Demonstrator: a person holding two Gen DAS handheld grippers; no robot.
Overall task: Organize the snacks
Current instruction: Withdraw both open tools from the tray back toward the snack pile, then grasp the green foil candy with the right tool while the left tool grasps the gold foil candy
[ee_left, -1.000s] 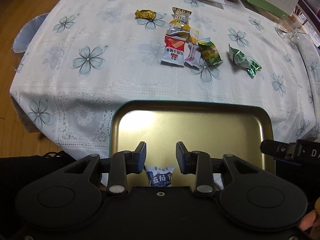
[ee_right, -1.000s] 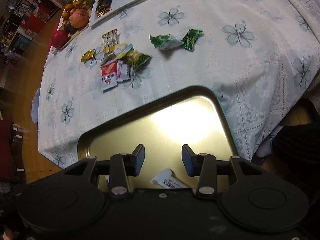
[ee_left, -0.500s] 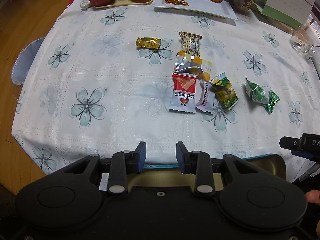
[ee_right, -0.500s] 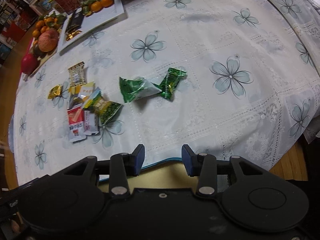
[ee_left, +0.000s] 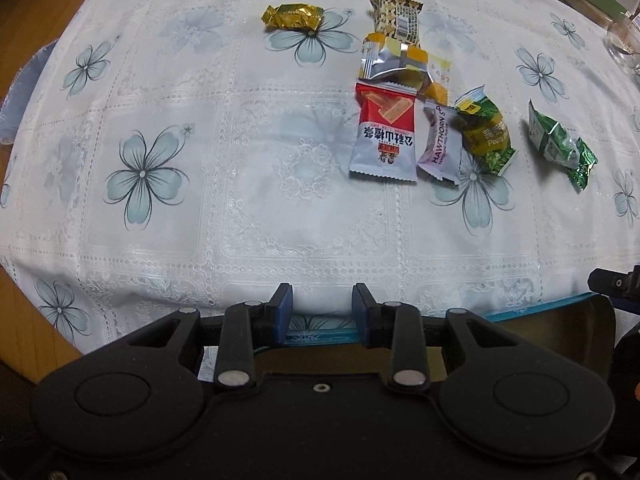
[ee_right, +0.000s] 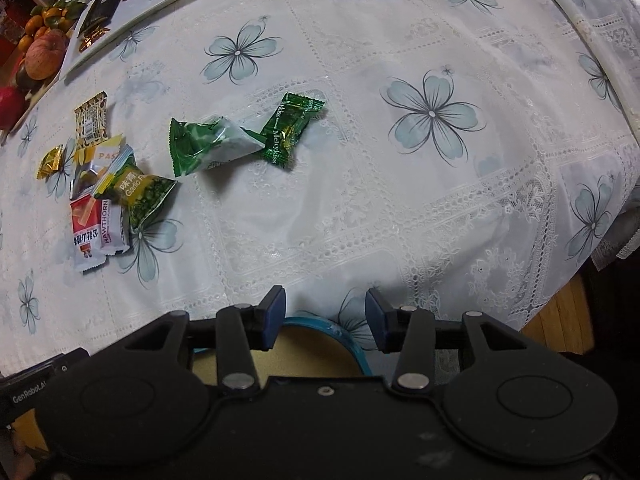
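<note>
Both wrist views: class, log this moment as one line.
left hand-held gripper: open, empty | right hand-held gripper: open, empty | gold tray: below both | snacks: on tablecloth, none grasped

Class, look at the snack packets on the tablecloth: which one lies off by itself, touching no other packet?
The gold candy, alone on a flower print left of the pile; every other packet touches a neighbour.
</note>
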